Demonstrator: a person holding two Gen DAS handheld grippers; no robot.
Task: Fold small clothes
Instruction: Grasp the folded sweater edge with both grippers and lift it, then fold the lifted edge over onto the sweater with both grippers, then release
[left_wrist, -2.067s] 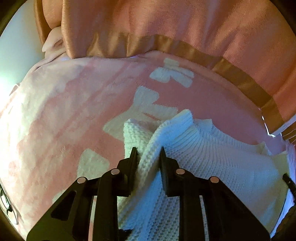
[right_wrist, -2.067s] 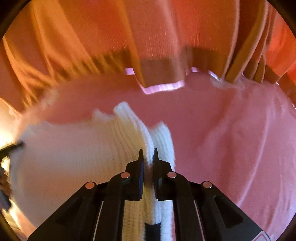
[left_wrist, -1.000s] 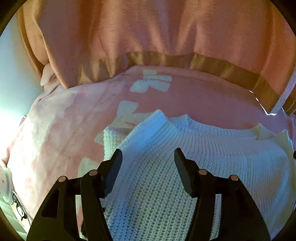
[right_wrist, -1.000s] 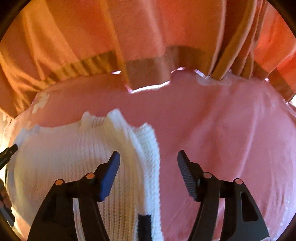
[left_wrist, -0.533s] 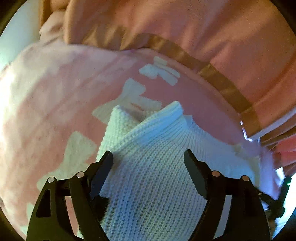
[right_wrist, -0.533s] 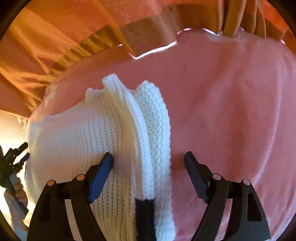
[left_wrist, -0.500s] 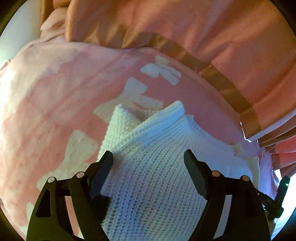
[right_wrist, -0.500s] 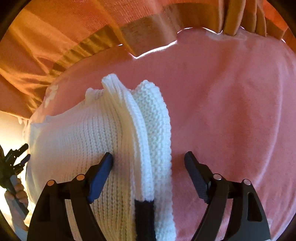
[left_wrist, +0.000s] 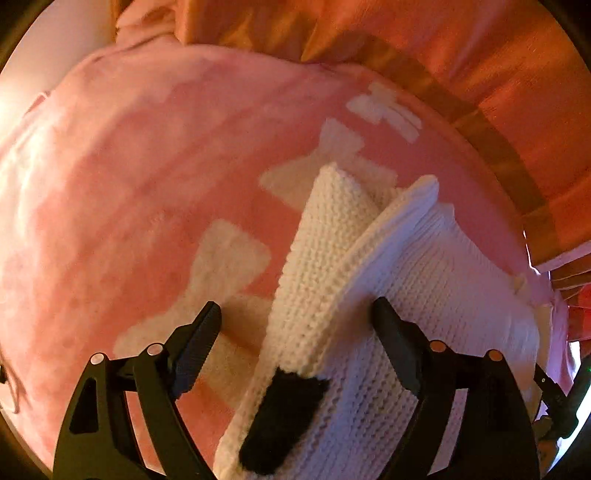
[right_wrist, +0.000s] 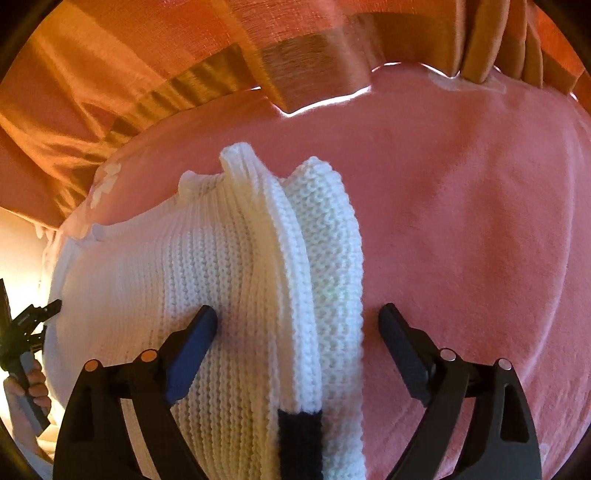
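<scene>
A white knitted sweater (left_wrist: 424, 280) lies folded on a pink blanket (left_wrist: 129, 177) with white bow shapes. Its left edge, with a folded sleeve (left_wrist: 325, 236) and a black patch (left_wrist: 280, 413), lies between the fingers of my open left gripper (left_wrist: 295, 314). In the right wrist view the sweater (right_wrist: 177, 288) fills the lower left, and its right folded sleeve (right_wrist: 325, 251) with a black band (right_wrist: 301, 435) lies between the fingers of my open right gripper (right_wrist: 297, 317). Neither gripper holds anything.
An orange curtain with a gold band (right_wrist: 207, 81) hangs along the far edge of the blanket. The curtain also shows in the left wrist view (left_wrist: 498, 74). The left gripper and a hand (right_wrist: 26, 354) show at the right wrist view's left edge.
Both grippers let go of the sweater's edges and opened wide. They have since dropped lower over the sweater's left and right folded edges.
</scene>
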